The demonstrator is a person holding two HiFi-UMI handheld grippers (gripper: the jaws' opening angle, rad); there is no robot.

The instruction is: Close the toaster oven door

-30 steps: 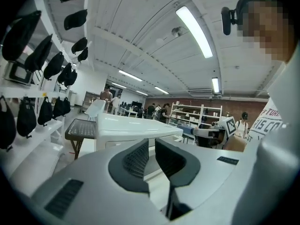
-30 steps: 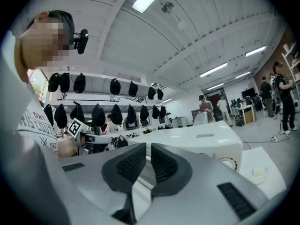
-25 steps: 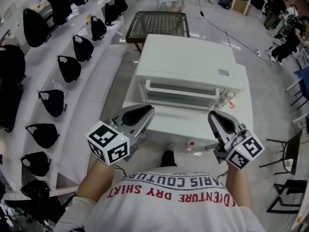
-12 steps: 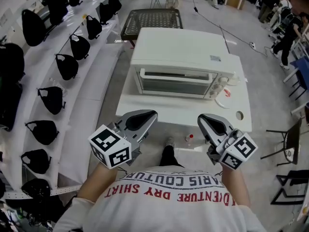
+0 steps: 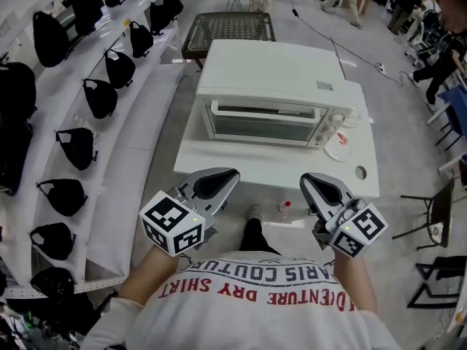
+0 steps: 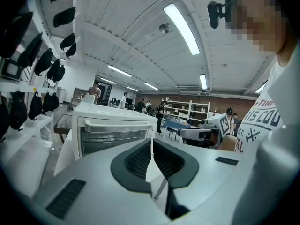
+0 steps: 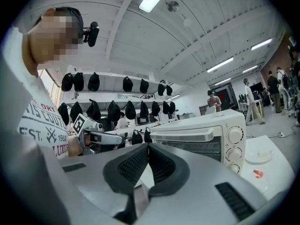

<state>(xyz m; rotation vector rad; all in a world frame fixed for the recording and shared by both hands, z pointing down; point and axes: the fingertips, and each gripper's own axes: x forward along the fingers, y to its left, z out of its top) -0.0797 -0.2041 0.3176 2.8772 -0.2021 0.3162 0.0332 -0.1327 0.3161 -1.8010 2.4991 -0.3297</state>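
Observation:
The white toaster oven stands on a white table, its glass door upright and shut against the front, handle bar along the top. Both grippers hang near the table's front edge, short of the oven and touching nothing. My left gripper is shut and empty; the oven fills the space beyond its jaws. My right gripper is shut and empty too, with the oven and its knobs ahead to the right.
Shelves with black caps run along the left. A dark mesh table stands behind the oven. A white dish lies on the table at the oven's right. People and chairs are at the right.
Both grippers have drawn back toward the person's body, away from the oven, and the view has shifted so the oven sits farther off. The oven door looks the same.

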